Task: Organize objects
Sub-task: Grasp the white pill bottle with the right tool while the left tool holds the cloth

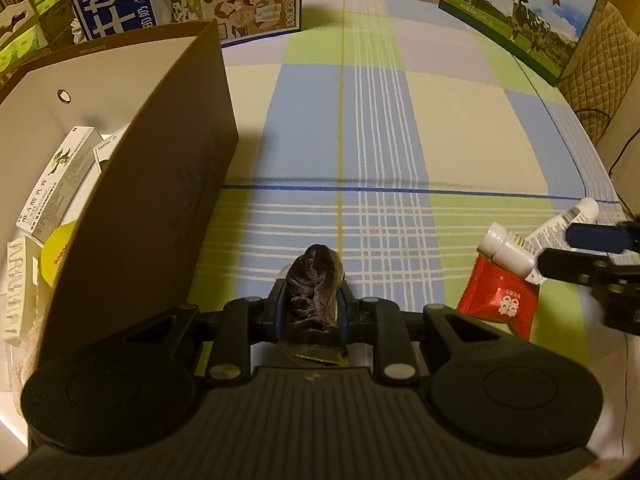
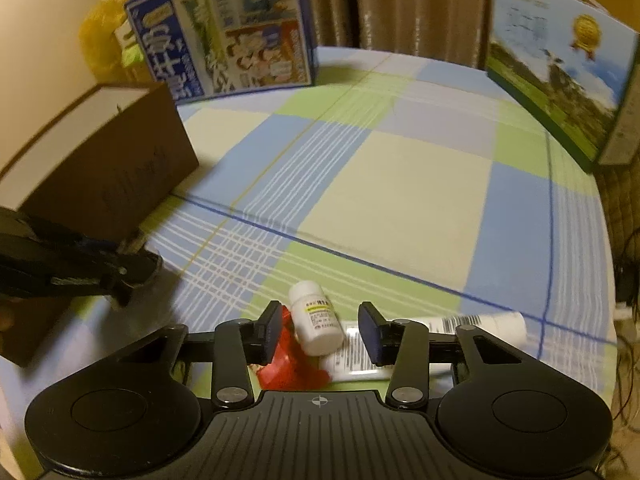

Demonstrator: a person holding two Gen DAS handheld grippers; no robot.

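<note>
My left gripper (image 1: 312, 304) is shut on a dark crumpled cloth item (image 1: 314, 300), held just right of the open brown box (image 1: 168, 184). In the right wrist view the left gripper (image 2: 132, 268) shows blurred at the left. My right gripper (image 2: 322, 330) is open, its fingers either side of a small white pill bottle (image 2: 314, 318). The bottle lies on a red packet (image 2: 286, 364) and a white tube (image 2: 432, 340). The same bottle (image 1: 508, 250), red packet (image 1: 498, 300) and tube (image 1: 560, 226) show at the right of the left wrist view, with the right gripper (image 1: 560, 246) over them.
The brown box holds medicine cartons (image 1: 60, 184) and a yellow item (image 1: 58, 254). Two milk cartons stand at the table's back: one left (image 2: 228, 32), one right (image 2: 560, 68). The checked tablecloth (image 2: 400, 184) covers the table; cables hang off its right edge.
</note>
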